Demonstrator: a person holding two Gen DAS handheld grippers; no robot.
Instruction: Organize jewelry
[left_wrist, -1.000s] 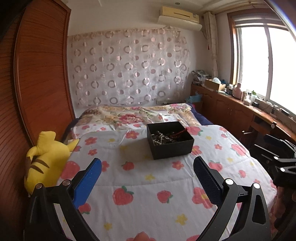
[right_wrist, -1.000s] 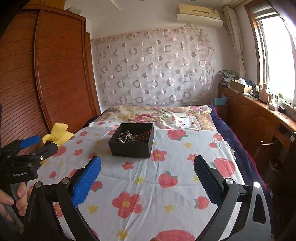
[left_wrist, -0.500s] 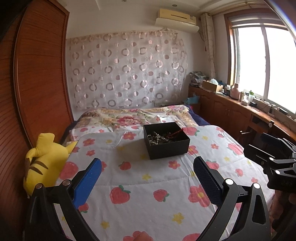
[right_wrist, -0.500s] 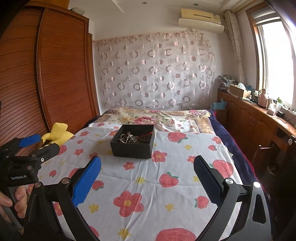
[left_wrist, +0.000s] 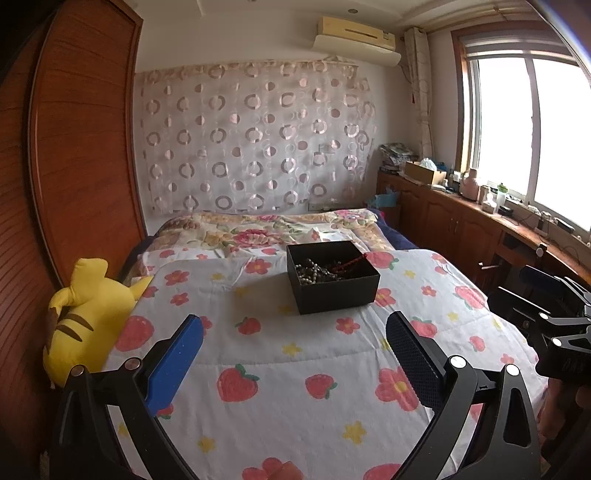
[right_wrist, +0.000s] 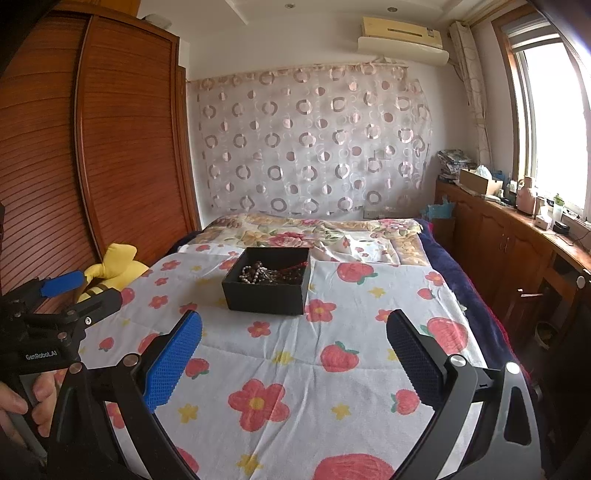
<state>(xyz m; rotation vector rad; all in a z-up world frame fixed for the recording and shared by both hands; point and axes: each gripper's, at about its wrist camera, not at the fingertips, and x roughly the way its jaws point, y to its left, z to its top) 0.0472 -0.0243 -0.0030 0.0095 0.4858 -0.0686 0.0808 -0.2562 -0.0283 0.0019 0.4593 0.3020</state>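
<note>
A black box (left_wrist: 333, 277) holding a tangle of beaded jewelry (left_wrist: 320, 268) sits on the flower-and-strawberry bedspread (left_wrist: 295, 354), well ahead of both grippers. The left gripper (left_wrist: 294, 328) hangs above the near part of the bed with its jaws spread wide and nothing between them; the right gripper (right_wrist: 294, 328) does the same a little to the side. Only the left wrist view shows the whole yellow plush toy (left_wrist: 85, 317) against the wooden wardrobe (left_wrist: 81, 147) (the right wrist view catches just part of it). Only the right wrist view shows the person's hand (right_wrist: 26, 402) gripping the left tool's handle.
</note>
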